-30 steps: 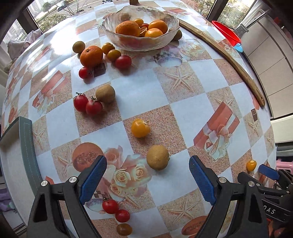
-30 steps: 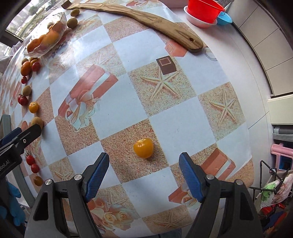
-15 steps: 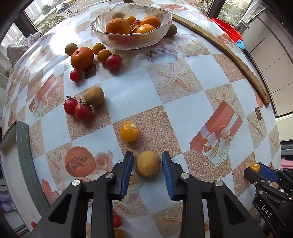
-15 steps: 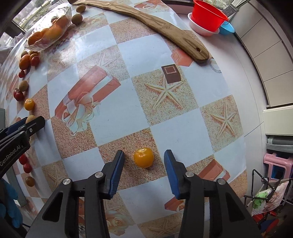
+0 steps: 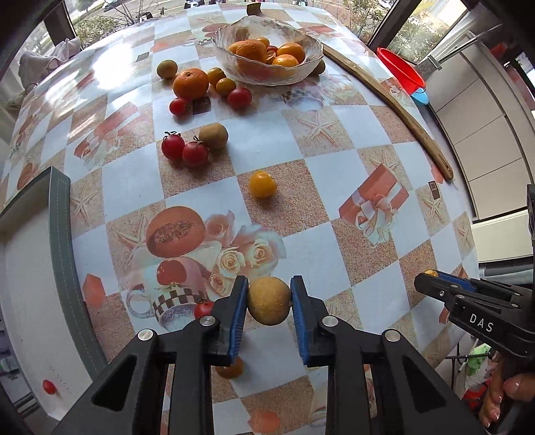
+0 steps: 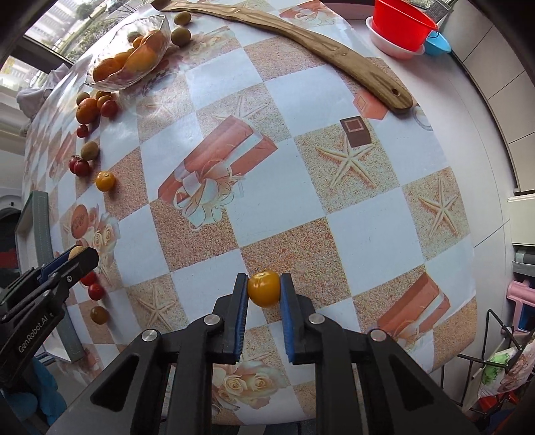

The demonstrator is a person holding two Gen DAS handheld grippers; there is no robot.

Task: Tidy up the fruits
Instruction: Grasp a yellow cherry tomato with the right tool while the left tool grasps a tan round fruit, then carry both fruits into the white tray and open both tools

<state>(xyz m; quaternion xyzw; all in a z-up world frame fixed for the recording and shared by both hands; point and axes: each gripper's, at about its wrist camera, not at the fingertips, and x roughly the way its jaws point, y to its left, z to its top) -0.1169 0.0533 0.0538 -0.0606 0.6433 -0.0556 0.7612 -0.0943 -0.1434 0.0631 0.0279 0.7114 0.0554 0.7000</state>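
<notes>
The left gripper (image 5: 269,302) is clenched on a tan round fruit (image 5: 269,300), its blue pads pressing the fruit's left and right sides at the lower centre of the left wrist view. The fruit sits right at the fingertips, over the tabletop (image 5: 334,234) with its checked, printed cloth.

The right gripper (image 6: 263,290) is clenched on a yellow tomato (image 6: 263,288), held between the pad tips at the lower centre of the right wrist view. In the left view this gripper shows at the lower right edge, with a person's fingers on its handle.

Above the left gripper, near the frame's centre, another yellow tomato (image 5: 262,184) lies alone on the cloth. Further up and left, two red tomatoes (image 5: 184,149) touch each other, just beside a kiwi (image 5: 213,135). Near the top, a glass bowl (image 5: 267,50) holds oranges. To its left lie an orange (image 5: 191,83), small yellow and red tomatoes and a second kiwi. Low in the left view, a small red tomato (image 5: 203,308) peeks out beside the left finger and an orange-brown one (image 5: 230,369) lies under the gripper.

A long wooden board (image 6: 301,43) runs along the tabletop's far edge in the right view, and a red tub (image 6: 403,23) stands at the upper right.
</notes>
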